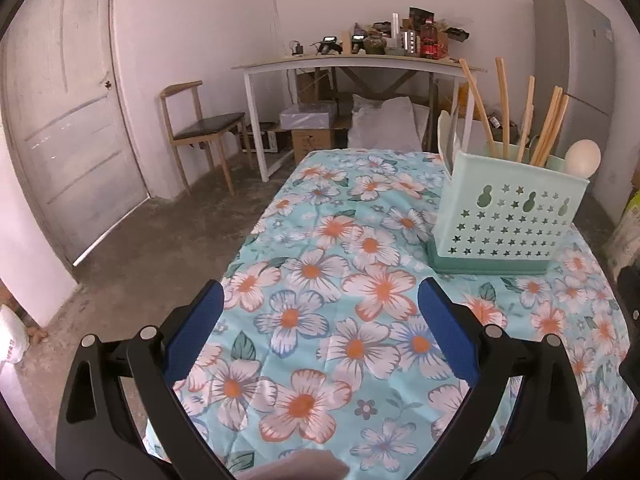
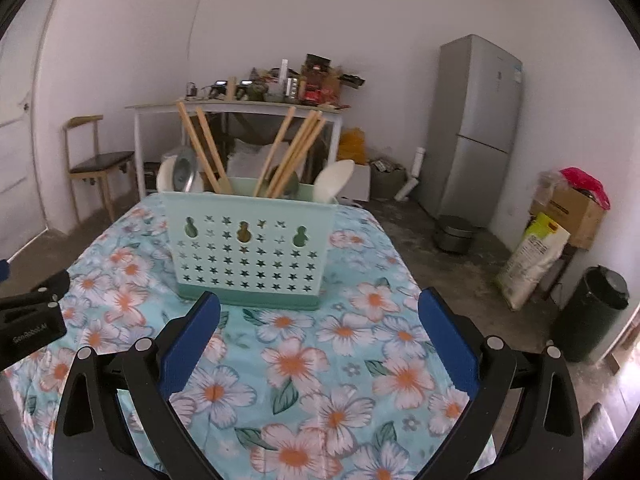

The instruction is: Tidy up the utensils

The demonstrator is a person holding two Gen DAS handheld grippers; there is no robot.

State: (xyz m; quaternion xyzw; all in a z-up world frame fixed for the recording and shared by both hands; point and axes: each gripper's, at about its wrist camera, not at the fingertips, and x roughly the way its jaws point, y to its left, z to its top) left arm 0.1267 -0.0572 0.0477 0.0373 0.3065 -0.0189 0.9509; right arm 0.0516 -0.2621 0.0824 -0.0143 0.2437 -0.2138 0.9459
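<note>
Utensils (image 2: pixel 280 156) stand upright in the pale green holder (image 2: pixel 250 248) on our flowered tablecloth (image 2: pixel 344 360): wooden chopsticks leaning apart, pale spoons (image 2: pixel 334 180) at either end, and something metal near the left end that we cannot make out clearly; in our right view the holder sits straight ahead, just beyond the tips of our right tongs (image 2: pixel 319 308), not touching them; these tongs are spread wide with only cloth between the blue pads (image 2: pixel 192 344); in our left view the holder (image 1: pixel 504 216) lies ahead and to the right of our left tongs (image 1: pixel 320 298), well apart from them; these too are released, with only the flower print between their pads (image 1: pixel 448 332); the chopsticks (image 1: pixel 540 128) rise above its rim, and a round spoon (image 1: pixel 582 158) shows at its right corner.
</note>
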